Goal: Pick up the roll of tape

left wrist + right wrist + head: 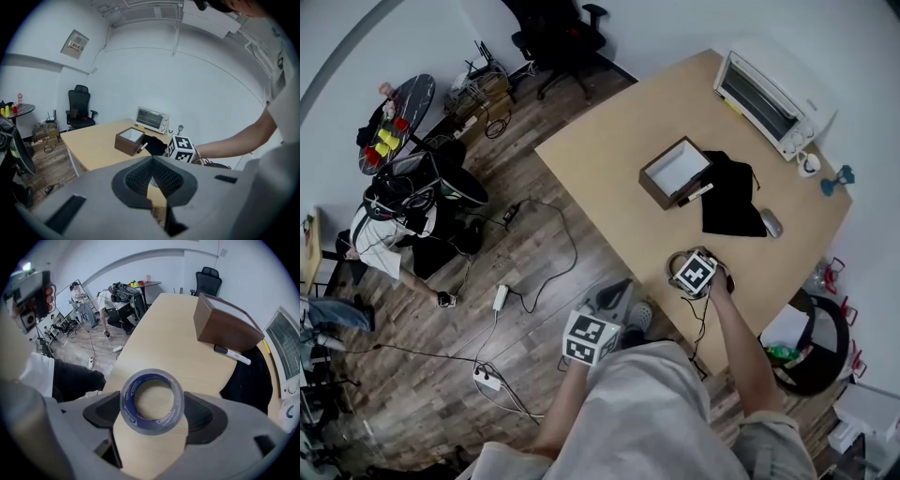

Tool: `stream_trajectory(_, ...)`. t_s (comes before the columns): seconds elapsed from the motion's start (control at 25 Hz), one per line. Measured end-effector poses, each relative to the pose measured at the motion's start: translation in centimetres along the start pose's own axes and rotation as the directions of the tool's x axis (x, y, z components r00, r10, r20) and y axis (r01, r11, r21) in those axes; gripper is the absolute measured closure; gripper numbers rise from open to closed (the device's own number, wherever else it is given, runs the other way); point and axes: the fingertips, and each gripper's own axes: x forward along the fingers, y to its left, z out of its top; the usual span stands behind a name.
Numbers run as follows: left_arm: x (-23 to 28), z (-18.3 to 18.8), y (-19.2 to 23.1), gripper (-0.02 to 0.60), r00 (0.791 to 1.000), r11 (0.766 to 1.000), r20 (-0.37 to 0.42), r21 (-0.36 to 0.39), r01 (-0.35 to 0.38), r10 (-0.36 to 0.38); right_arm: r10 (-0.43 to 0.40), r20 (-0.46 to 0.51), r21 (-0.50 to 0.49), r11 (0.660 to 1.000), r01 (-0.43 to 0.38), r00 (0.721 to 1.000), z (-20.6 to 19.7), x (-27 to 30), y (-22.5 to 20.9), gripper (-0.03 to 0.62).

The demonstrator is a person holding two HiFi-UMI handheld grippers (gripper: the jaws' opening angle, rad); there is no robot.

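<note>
The roll of tape [152,427], grey with a blue inner ring, lies flat on the wooden table [173,348] near its front edge. My right gripper [152,411] points steeply down over it, one pad against each side of the roll. In the head view the right gripper [694,281] covers most of the roll of tape [675,263]. My left gripper [605,305] hangs off the table's edge over the floor. In the left gripper view, the left gripper [152,161] is shut with nothing in it.
A brown open box [675,172] with a white marker [696,195] beside it stands mid-table, next to a black cloth [731,197] and a mouse [772,223]. A toaster oven [769,98] sits at the far edge. Cables and a crouching person [384,244] occupy the floor at left.
</note>
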Motion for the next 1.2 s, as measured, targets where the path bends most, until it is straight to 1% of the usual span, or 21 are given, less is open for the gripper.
stream_trajectory(0.2,-0.2,0.2,0.1,0.577,1.0,1.0,0.002,0.003,-0.004,0.004,0.003,-0.014,-0.006,1.0,-0.003,1.0,0.1,-0.2,0.0,0.169)
stream_trajectory(0.44,-0.6,0.0,0.2,0.577,1.0,1.0,0.001,0.003,-0.006,0.006,-0.011,0.004,0.005,1.0,0.011,1.0,0.3,-0.4,0.0,0.172)
stream_trajectory(0.6,-0.7,-0.1,0.3,0.577,1.0,1.0,0.004,0.007,-0.006,0.006,-0.034,0.056,0.056,0.998,0.031,0.998,0.7,-0.3,-0.7,0.177)
stream_trajectory(0.72,-0.9,-0.2,0.7,0.577,1.0,1.0,0.004,0.006,-0.006,0.006,-0.036,0.085,0.099,0.995,0.028,0.996,0.9,-0.5,-1.0,0.189)
stream_trajectory(0.92,-1.0,0.0,0.8,0.577,1.0,1.0,0.008,0.002,-0.01,0.01,-0.037,0.083,0.092,0.995,0.029,0.996,0.6,-0.4,-0.8,0.191)
stream_trajectory(1.2,-1.0,-0.5,0.5,0.577,1.0,1.0,-0.002,0.003,-0.005,0.005,-0.038,0.129,0.145,0.989,0.019,0.991,0.7,-0.9,-0.6,0.192)
